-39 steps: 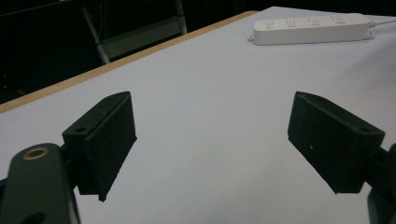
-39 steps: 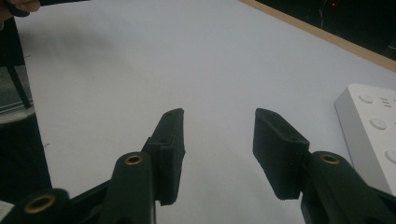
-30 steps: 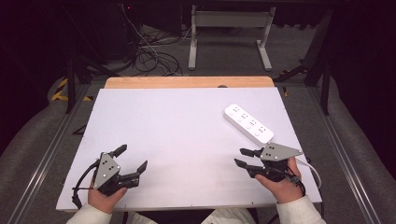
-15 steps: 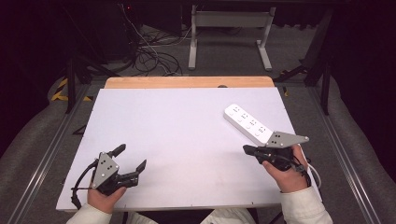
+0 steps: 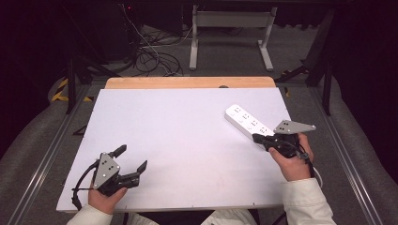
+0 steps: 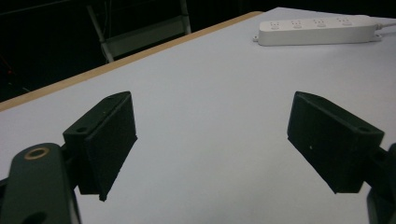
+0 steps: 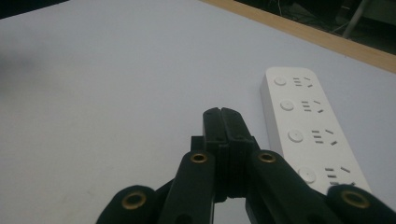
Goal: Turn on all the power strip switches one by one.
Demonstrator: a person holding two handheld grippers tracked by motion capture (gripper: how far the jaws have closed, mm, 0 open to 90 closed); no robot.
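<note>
A white power strip (image 5: 248, 124) lies flat on the white table (image 5: 178, 140), toward its far right part, set at a slant with one end pointing to the far edge and the other end toward the person's right hand (image 5: 293, 161). It carries a row of sockets, each with a round button beside it, plain in the right gripper view (image 7: 308, 135). In the left gripper view the strip (image 6: 317, 30) rests well off, near the light wooden edge (image 6: 116, 63) of the table.

The right gripper (image 5: 257, 138) sits just beside the near end of the strip, its black jaws pressed together with nothing between them; whether the tips touch the strip cannot be told from the high view. In the right gripper view the joined jaws point along the table just left of the strip.

The left gripper (image 5: 131, 159) rests at the near left part of the table, well apart from the strip, its jaws spread wide over bare table surface, holding nothing. The left hand (image 5: 105, 199) grips it from the near edge
</note>
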